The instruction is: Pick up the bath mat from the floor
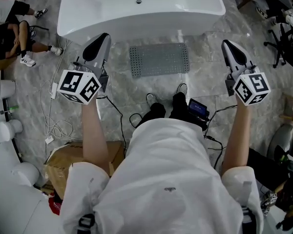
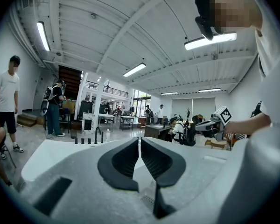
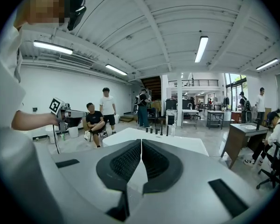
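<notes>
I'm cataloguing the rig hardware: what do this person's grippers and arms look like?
The left gripper and right gripper match. Each has a pale grey tapered body, black ribbed pads and a white cube with black square markers. The person wears white short sleeves.

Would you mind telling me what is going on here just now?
A person stands facing a white bathtub, holding a gripper in each hand. The left hand-held gripper and the right hand-held gripper are both held up in the air, shut and empty. The grey bath mat lies flat on the floor just in front of the tub, untouched. Picking it up has not begun.
</notes>
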A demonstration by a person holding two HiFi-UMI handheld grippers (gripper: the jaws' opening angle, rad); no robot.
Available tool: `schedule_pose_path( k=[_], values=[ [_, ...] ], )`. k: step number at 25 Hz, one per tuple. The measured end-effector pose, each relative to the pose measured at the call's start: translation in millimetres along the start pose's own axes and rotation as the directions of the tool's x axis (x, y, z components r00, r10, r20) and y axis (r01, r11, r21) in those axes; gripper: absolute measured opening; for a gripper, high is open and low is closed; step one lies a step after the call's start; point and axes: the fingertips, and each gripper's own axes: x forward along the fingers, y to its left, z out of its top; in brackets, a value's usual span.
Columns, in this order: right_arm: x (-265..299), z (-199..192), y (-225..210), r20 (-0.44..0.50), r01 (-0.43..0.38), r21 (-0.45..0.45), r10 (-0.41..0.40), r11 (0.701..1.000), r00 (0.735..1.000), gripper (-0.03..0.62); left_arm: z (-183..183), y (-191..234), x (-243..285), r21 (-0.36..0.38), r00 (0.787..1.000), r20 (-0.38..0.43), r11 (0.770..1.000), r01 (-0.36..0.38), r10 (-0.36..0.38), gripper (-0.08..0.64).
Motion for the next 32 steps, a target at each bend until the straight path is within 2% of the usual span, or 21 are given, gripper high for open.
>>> schedule_pose_path(
  k=[13,24,32],
  values=[
    [10,-8,-37,-0.004,-0.031,0.01,0.031,0.999,1.0,0.009,-5,-16,27,-0.018,0.999,-0.033,0.999,-0.038,0.038,0.015],
    [39,-13,-108,-0.004,-0.099,0.015,0.099,0.995,0.995,0.009,-8,-24,82,-0.046,0.991,-0.048,0.99,-0.131,0.129,0.015],
    [63,-41,-155,-0.039,-0.167,0.05,0.169,0.985,0.985,0.009,-19,-29,120,-0.056,0.976,-0.082,0.977,-0.208,0.203,0.015]
  ],
)
